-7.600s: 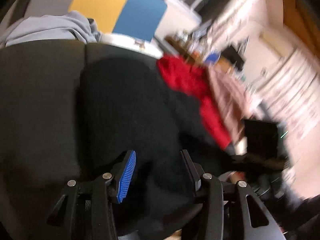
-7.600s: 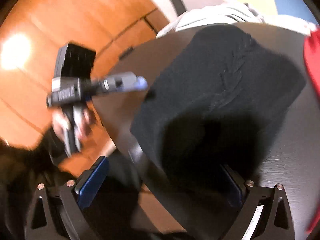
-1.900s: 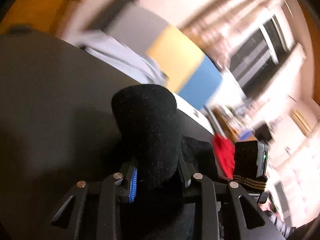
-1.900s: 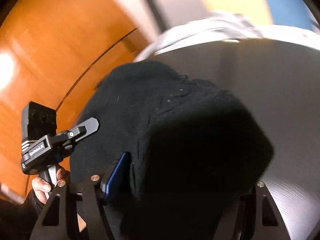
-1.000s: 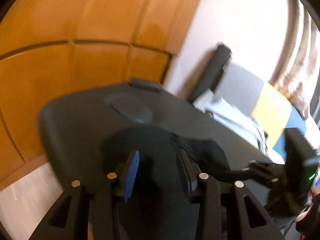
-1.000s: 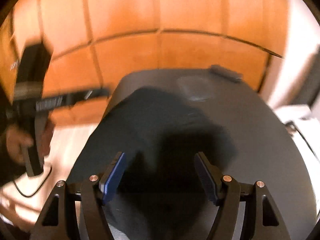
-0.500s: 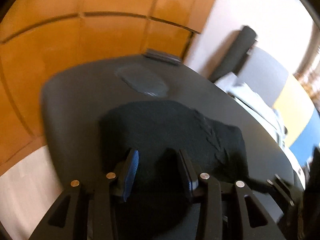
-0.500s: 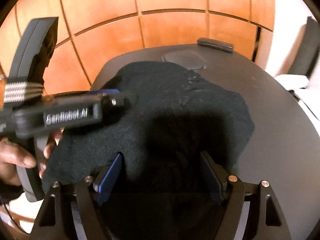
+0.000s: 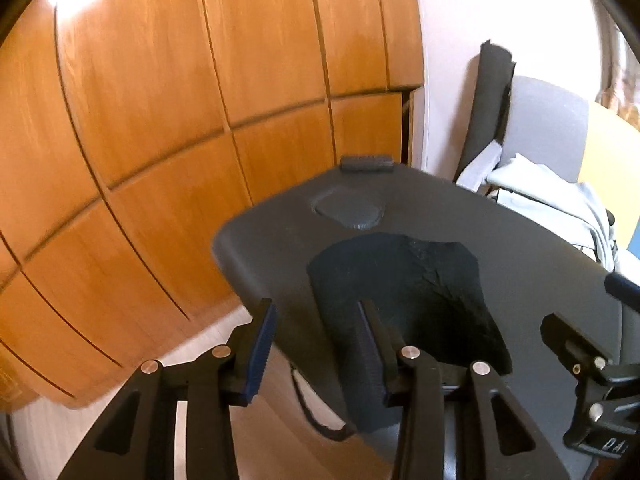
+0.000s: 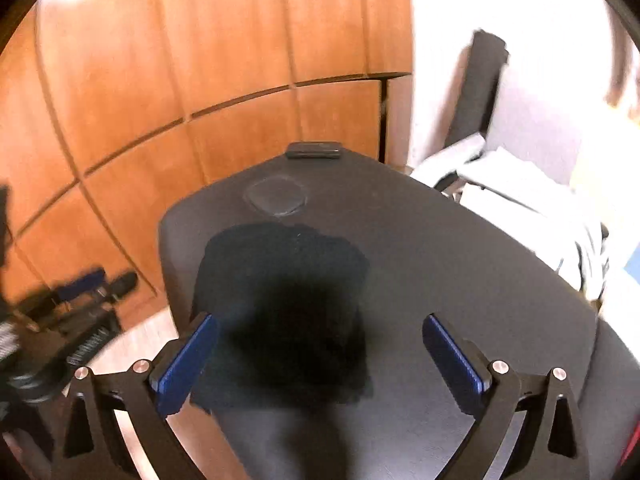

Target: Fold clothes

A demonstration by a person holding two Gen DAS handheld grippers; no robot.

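Observation:
A folded black garment [image 9: 400,292] lies flat near the end of the dark grey table [image 9: 540,264]. My left gripper [image 9: 316,340] hovers above the garment's near left corner and the table edge. Its jaws are closing a little, and nothing is between them. My right gripper [image 10: 320,356] hangs above the same garment [image 10: 280,300], clear of the cloth. Its jaws are opening wide, with both blue pads [image 10: 188,360] bare. Part of the right gripper [image 9: 592,380] shows at the right of the left wrist view. The left gripper [image 10: 80,300] is a blur at the left of the right wrist view.
Orange wood panels [image 9: 180,120] close off the far side. A small dark block [image 9: 364,162] sits at the table's far end beside an oval recess [image 9: 348,212]. A grey chair with pale clothes [image 9: 560,196] stands right of the table. Pale floor [image 9: 260,440] lies below the left edge.
Both grippers have risen and drawn back from the black garment, which now looks smaller and lies free on the table. The right jaws have spread much wider.

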